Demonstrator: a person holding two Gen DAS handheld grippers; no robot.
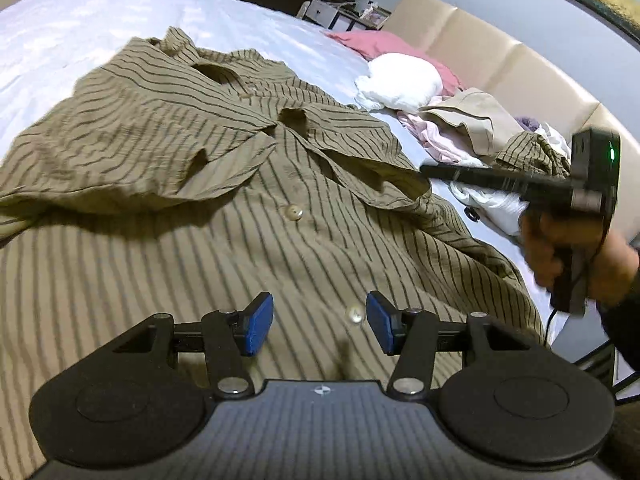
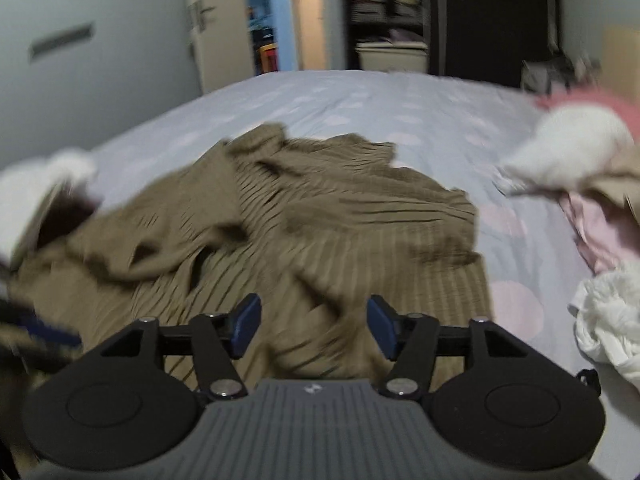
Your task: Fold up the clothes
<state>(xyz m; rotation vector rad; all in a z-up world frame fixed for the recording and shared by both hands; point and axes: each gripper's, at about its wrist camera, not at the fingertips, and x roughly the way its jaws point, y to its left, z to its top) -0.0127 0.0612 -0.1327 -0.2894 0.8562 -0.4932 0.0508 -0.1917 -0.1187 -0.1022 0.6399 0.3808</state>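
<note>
- Lying rumpled on the bed [image 1: 60,28], button side up, the striped shirt [image 1: 168,128] is filling most of my left view; one sleeve is flopping across its chest.
- My left tongs [image 1: 320,322] are hovering wide and empty over the placket, a button [image 1: 354,314] showing between the pads.
- My right tongs [image 2: 314,326] are also gaping wide, gripping nothing, over the shirt's blurred folds.
- In the left view my hand [image 1: 568,256] is gripping the right tool beside the shirt's edge.
- A clothes pile [image 1: 432,104] is sitting near the headboard [image 1: 500,56], beside the shirt.
</note>
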